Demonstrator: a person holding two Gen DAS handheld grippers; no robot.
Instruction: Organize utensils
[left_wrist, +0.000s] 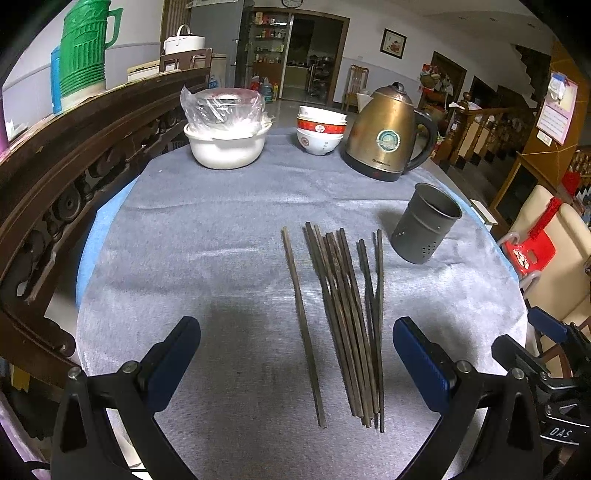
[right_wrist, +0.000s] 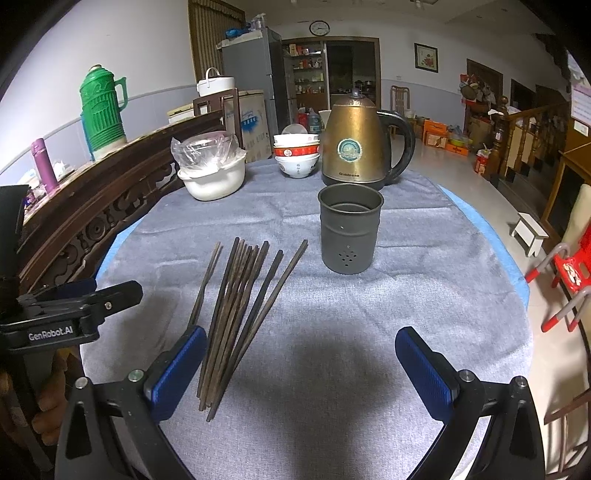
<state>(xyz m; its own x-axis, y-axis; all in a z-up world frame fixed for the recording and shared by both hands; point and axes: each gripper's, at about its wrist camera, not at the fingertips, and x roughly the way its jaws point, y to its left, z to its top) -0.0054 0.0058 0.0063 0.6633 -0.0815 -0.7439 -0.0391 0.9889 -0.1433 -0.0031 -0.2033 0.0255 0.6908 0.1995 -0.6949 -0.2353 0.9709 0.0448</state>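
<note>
Several dark wooden chopsticks lie in a loose bundle on the grey cloth, with one single chopstick apart to their left. The bundle also shows in the right wrist view. A grey metal utensil cup stands upright and empty to the right of them; in the right wrist view the cup is straight ahead. My left gripper is open above the near ends of the chopsticks. My right gripper is open and empty, right of the bundle.
A brass kettle, stacked bowls and a white pot with a plastic-wrapped bowl stand at the table's far side. A carved wooden rail runs along the left. The cloth ends at the round table edge on the right.
</note>
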